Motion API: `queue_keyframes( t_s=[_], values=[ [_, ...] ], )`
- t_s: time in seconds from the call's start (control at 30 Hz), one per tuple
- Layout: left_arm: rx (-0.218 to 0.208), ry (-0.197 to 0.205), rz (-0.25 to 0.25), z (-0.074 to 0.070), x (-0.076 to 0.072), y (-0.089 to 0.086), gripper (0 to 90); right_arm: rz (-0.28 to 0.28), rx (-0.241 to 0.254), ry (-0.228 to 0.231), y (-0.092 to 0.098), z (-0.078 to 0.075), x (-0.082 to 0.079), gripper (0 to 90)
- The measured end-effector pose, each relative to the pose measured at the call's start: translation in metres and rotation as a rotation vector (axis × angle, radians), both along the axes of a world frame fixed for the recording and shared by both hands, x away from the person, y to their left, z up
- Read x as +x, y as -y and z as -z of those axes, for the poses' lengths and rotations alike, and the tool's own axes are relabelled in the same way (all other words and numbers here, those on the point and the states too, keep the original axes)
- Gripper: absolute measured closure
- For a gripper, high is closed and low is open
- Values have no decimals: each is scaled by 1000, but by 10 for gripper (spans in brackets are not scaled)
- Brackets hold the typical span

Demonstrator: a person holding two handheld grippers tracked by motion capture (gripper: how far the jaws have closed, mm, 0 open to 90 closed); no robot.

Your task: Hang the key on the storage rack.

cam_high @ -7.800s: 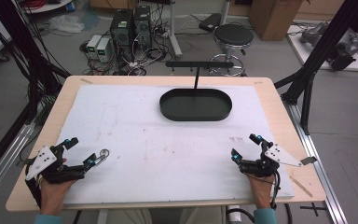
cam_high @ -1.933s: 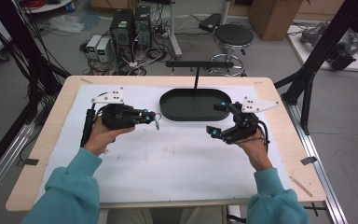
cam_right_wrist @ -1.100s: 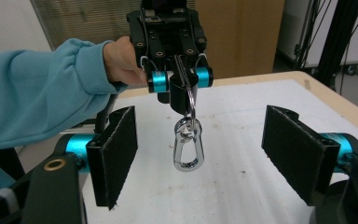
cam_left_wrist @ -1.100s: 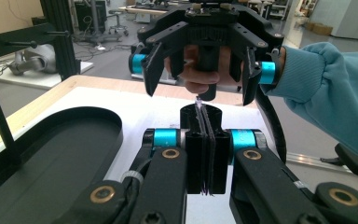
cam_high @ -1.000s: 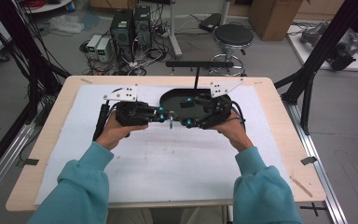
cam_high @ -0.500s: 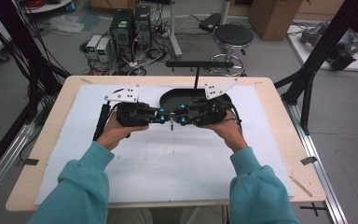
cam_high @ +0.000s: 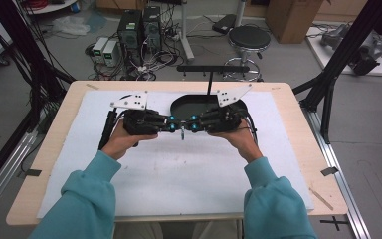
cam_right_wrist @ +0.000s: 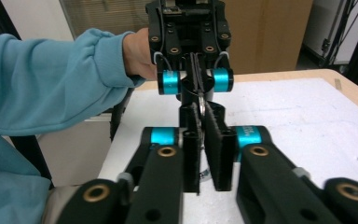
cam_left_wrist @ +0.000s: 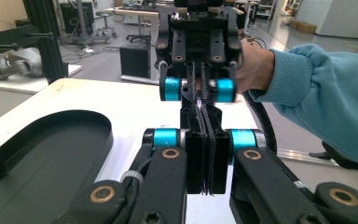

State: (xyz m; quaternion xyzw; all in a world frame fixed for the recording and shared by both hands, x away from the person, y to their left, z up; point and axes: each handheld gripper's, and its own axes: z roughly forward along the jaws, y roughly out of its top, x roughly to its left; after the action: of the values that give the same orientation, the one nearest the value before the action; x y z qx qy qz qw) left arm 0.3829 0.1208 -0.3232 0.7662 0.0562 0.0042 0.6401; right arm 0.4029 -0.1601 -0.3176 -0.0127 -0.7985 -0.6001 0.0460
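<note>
Metal ring (cam_high: 182, 133), thin and seemingly a key ring, hangs just in front of the black oval tray (cam_high: 178, 103), near its front rim and above the white mat (cam_high: 189, 184). The left gripper (cam_high: 177, 124) is clamped tight on it. The right gripper (cam_high: 187, 124), nose to nose with the left one, has just been closing, and the ring sits between its jaws, which look pinched on it too. The risk is a slip: both grips hold a narrow edge, so any twist or uneven pull could flick the ring onto the mat or into the tray.
</note>
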Motion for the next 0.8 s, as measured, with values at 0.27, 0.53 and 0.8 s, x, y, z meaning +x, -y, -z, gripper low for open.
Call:
queue_keyframes(
  t_s=[0.27,0.53,0.8],
  values=[
    [-8,-10,-3,1,1,0,880,20,-31,-28,0,-4,-2,895],
    [3,-22,-60,0,0,-3,650,60,-42,-15,3,-5,-2,895],
    [-2,22,-276,16,-10,-35,42,176,-37,-16,21,-13,9,895]
  ],
)
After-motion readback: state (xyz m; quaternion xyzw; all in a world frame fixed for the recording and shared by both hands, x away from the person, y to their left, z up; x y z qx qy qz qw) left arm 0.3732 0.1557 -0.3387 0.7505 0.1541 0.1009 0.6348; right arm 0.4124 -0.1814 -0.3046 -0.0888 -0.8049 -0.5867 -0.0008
